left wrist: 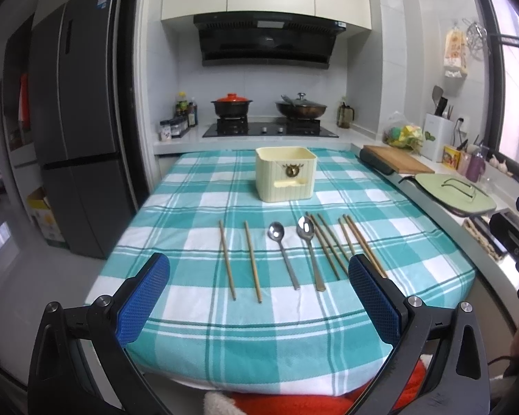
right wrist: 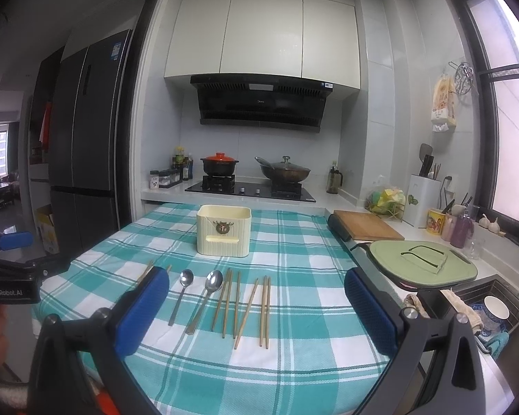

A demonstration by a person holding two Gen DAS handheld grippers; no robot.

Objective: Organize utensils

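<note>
Left wrist view, near to far. My left gripper (left wrist: pixel 259 297): blue pads spread wide at the lower frame, nothing between them. My right gripper (right wrist: pixel 252 311), in its own view: likewise wide apart, holding nothing.

Utensils, centre of frame, just beyond my fingertips, all lying on the checked cloth (left wrist: pixel 197 339):
- two separate chopsticks (left wrist: pixel 240 261), left of centre;
- small spoon (left wrist: pixel 283 252) and large spoon (left wrist: pixel 309 250), bowls at the far end, handles toward me;
- a cluster of chopsticks (left wrist: pixel 342 245), right of the spoons, the outermost running behind my right-hand pad.

Every long axis runs roughly away from me, toward the holder. I judge the two lone chopsticks nearer my left tool; the cluster (right wrist: pixel 245 306) sits centred between my right tool's fingers, so that hand has the shorter reach there. A grasp would have to close across each shaft.

Cream holder (left wrist: pixel 286 173): upper centre, beyond the utensils, upright, open-topped, apparently empty.

Surface: teal-and-white checked cloth over a table, lying flat.

Room: stove (left wrist: pixel 270 130) with two lidded pots behind; grey fridge (left wrist: pixel 76 121) at left; cutting board (left wrist: pixel 396 157) and green lid (left wrist: pixel 455 197) on the counter at right.
</note>
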